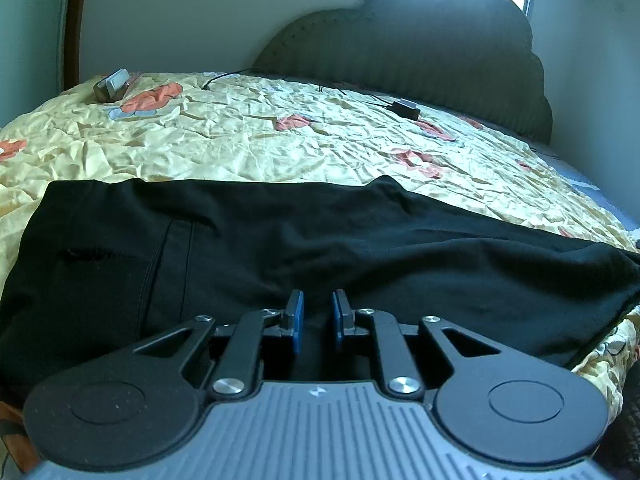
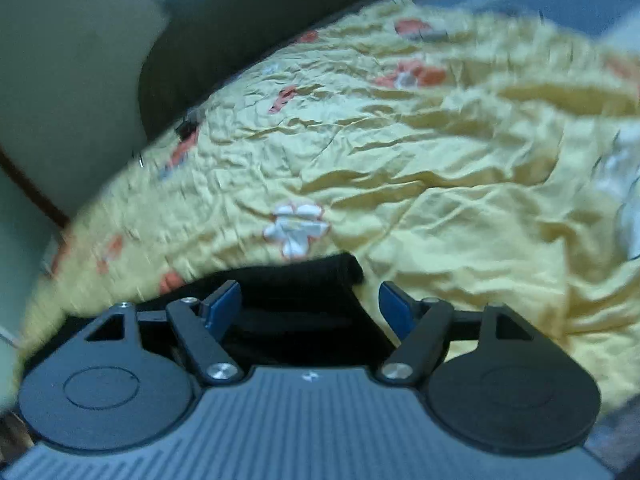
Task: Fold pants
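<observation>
Black pants (image 1: 280, 232) lie lengthwise across the yellow flowered bedspread (image 1: 280, 136), waist and pocket at the left, legs running off to the right. My left gripper (image 1: 318, 308) sits low over their near edge. Its blue pads stand close together with dark cloth between them. In the right wrist view, which is blurred, the end of the pants (image 2: 304, 276) lies between the wide-apart fingers of my right gripper (image 2: 310, 296). The cloth reaches the left pad (image 2: 222, 304), and the right pad (image 2: 396, 304) stands clear of it over the bedspread (image 2: 440, 200).
A dark padded headboard (image 1: 400, 48) stands at the far side under a bright window. A small black box (image 1: 406, 108) with a cable lies near it, and a small device (image 1: 114, 86) rests at the far left corner. White cloth (image 2: 624, 184) shows at the right edge.
</observation>
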